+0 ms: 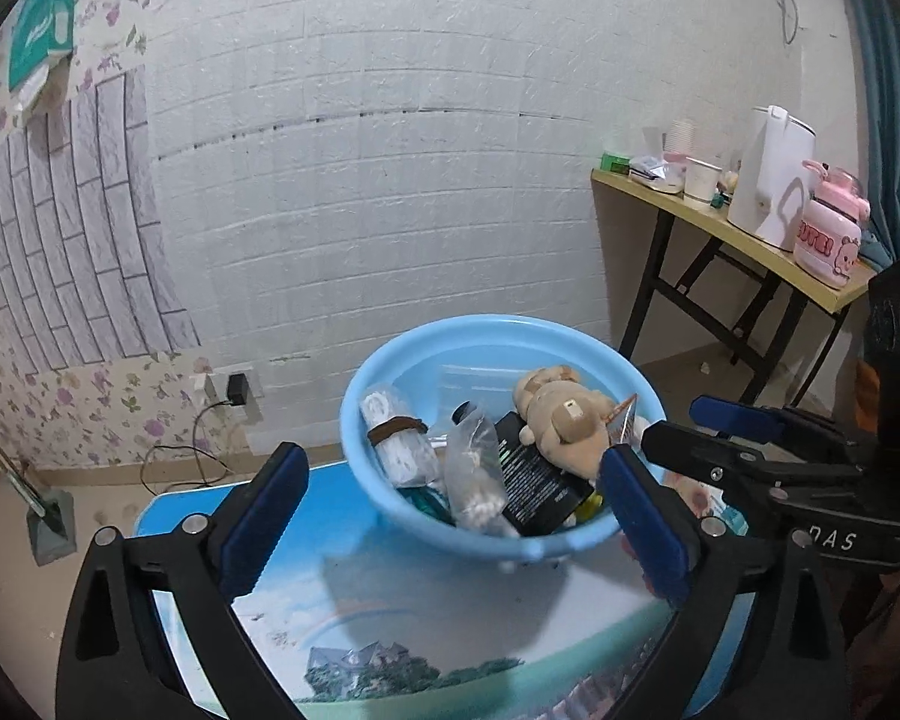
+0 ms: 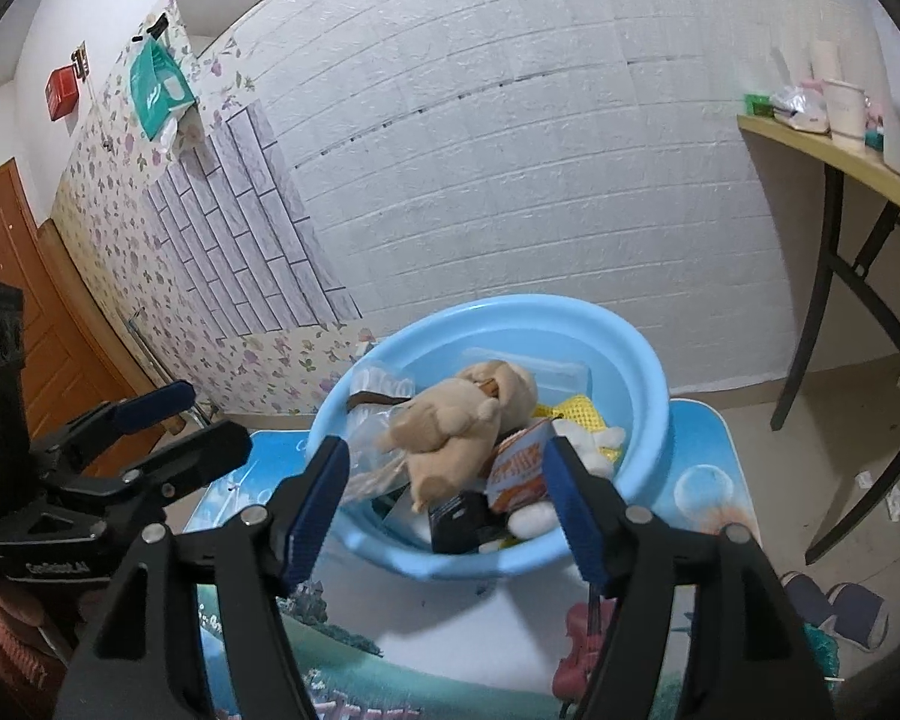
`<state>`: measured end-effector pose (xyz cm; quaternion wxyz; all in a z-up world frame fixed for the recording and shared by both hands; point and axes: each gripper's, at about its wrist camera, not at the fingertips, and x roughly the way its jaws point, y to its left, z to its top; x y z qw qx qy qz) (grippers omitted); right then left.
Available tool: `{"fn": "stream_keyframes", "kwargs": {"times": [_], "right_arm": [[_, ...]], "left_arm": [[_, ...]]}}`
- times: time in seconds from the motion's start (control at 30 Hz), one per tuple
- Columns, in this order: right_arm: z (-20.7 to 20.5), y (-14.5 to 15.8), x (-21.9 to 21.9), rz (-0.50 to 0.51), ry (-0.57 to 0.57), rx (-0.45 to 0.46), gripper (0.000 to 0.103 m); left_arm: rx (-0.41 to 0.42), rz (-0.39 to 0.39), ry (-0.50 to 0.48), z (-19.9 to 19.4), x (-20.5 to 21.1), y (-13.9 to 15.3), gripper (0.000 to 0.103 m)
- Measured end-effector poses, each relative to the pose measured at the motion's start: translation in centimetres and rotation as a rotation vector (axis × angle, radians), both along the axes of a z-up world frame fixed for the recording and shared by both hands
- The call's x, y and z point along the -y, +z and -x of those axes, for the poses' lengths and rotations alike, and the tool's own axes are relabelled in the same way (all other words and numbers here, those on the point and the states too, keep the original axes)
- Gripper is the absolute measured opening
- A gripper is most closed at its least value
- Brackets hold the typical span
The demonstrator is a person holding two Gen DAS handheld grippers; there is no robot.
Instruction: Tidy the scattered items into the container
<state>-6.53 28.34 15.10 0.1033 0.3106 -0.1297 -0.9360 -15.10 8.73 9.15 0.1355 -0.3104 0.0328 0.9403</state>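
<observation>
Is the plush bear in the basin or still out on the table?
In. The bear lies on top of the other items inside the blue basin; neither gripper holds it.

"DAS" on right tool (image 1: 669,429); pink bottle (image 1: 825,234) lettering illegible.

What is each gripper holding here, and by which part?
Nothing. The left gripper and right gripper are both open and empty in front of the blue basin, where the items lie.

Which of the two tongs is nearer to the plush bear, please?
Right, narrowly. The right tongs frame the plush bear in the basin; the left tongs sit farther left.
</observation>
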Motion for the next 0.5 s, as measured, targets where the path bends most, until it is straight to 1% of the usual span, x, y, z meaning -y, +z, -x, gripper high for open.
{"fn": "stream_keyframes", "kwargs": {"times": [0.13, 0.2, 0.23, 0.33, 0.5], "right_arm": [[-1.2, 0.5, 0.8, -0.011, -0.010, -0.004, 0.070], [-1.6, 0.7, 1.2, -0.020, -0.016, -0.004, 0.082], [-1.8, 0.8, 1.3, -0.028, -0.027, -0.004, 0.083], [-2.5, 1.2, 1.8, -0.045, -0.044, -0.003, 0.085], [-3.4, 1.7, 2.1, -0.066, -0.061, -0.013, 0.088]], "left_arm": [[0.000, 0.010, 0.023, -1.3, 0.6, 0.2, 0.099], [-0.004, 0.023, 0.033, -1.8, 0.8, 0.4, 0.099], [-0.007, 0.033, 0.038, -2.0, 0.8, 0.4, 0.100], [-0.030, 0.065, 0.061, -2.8, 0.9, 0.7, 0.100], [-0.032, 0.053, 0.076, -3.4, 1.3, 1.1, 0.100]]}}
